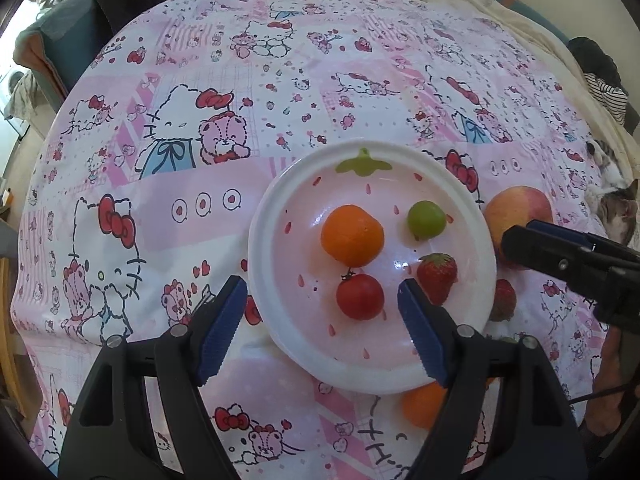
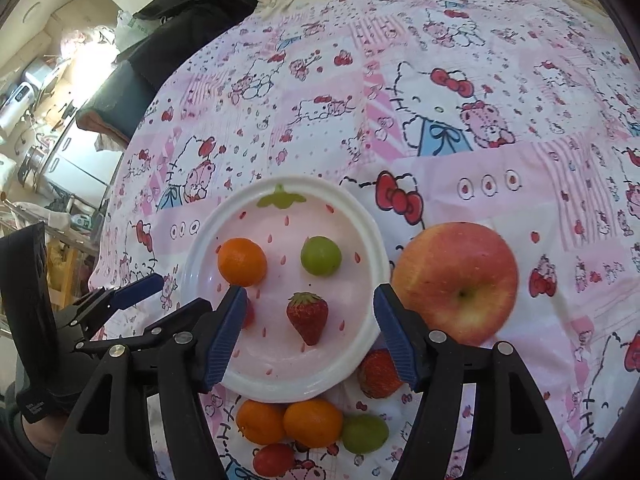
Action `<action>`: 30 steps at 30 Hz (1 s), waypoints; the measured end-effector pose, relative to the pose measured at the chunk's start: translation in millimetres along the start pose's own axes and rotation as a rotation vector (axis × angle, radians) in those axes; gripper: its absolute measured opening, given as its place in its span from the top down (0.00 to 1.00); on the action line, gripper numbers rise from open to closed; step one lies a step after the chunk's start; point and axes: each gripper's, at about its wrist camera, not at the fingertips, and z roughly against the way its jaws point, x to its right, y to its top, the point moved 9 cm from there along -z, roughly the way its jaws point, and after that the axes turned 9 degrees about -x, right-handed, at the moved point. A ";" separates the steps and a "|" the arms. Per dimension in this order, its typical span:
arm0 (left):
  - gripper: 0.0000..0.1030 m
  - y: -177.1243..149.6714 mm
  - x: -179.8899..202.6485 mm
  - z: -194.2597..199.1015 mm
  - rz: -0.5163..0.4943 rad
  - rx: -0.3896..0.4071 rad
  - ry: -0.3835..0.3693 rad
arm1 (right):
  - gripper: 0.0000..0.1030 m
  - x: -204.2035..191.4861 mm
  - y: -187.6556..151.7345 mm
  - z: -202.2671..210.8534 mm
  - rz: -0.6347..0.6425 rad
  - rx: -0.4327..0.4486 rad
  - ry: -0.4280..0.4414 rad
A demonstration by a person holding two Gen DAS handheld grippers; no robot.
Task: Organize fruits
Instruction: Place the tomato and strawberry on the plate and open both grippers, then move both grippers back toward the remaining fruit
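Observation:
A white strawberry-print plate holds an orange, a green grape, a strawberry and a cherry tomato. My left gripper is open and empty above the plate's near left. My right gripper is open and empty above the plate's strawberry. A big apple lies right of the plate. Loose on the cloth: a strawberry, two oranges, a grape, a tomato.
A Hello Kitty cloth covers the bed. Dark clothes lie at the far left. A cat lies at the right edge. Cluttered shelves stand beyond the left edge.

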 end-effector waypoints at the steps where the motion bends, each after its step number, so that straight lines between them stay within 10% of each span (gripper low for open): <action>1: 0.27 -0.9 1.3 1.5 0.000 0.003 0.001 | 0.32 1.4 -1.6 4.0 -0.005 0.008 -0.003; 30: 0.29 -83.9 66.2 -11.6 -0.060 -0.160 -0.154 | 0.19 48.7 -92.6 71.4 -0.145 0.056 -0.032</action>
